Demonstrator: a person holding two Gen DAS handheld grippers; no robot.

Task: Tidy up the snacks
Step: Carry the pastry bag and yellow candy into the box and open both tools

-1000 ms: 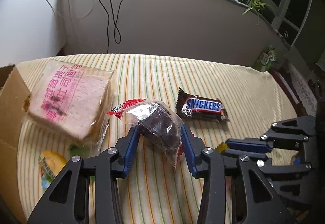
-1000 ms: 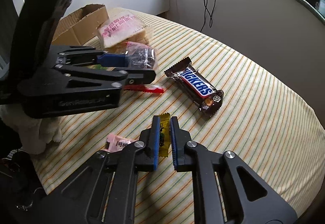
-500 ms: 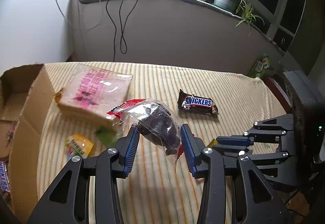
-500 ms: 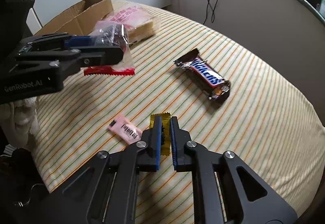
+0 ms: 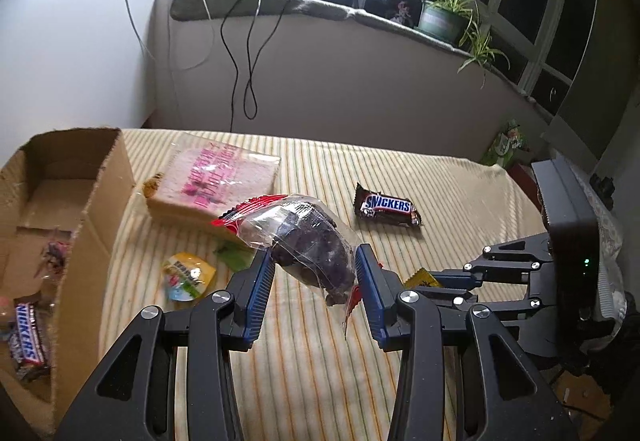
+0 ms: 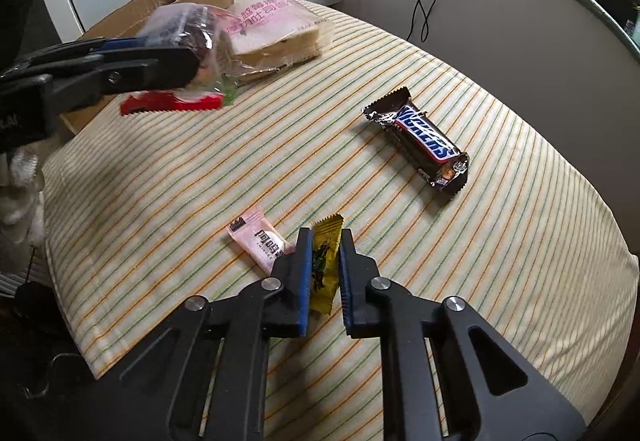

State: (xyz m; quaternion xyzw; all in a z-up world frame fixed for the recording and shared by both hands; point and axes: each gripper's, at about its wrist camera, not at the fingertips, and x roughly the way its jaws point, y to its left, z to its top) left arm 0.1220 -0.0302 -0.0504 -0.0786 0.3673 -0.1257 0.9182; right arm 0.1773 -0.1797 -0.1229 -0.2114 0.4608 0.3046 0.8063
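My left gripper (image 5: 314, 267) is shut on a dark cake in a clear wrapper with a red edge (image 5: 308, 245) and holds it above the striped tablecloth (image 5: 304, 369). It also shows in the right wrist view (image 6: 180, 37). My right gripper (image 6: 323, 253) is shut on a small yellow candy packet (image 6: 324, 261) just above the cloth. A cardboard box (image 5: 76, 201) stands at the left with a Snickers bar (image 5: 28, 333) inside. Another Snickers bar (image 6: 420, 141) lies on the cloth. A pink candy packet (image 6: 260, 241) lies left of my right gripper.
A wrapped sandwich with pink print (image 5: 216, 185) lies beside the box. A small yellow jelly cup (image 5: 188, 275) and a green wrapper (image 5: 232, 255) lie near it. A wall with hanging cables (image 5: 244, 53) and a sill with plants (image 5: 444, 17) stand behind the table.
My left gripper has risen and drawn back with the cake, so the box interior now shows. My right gripper has lifted the yellow packet slightly and pulled back.
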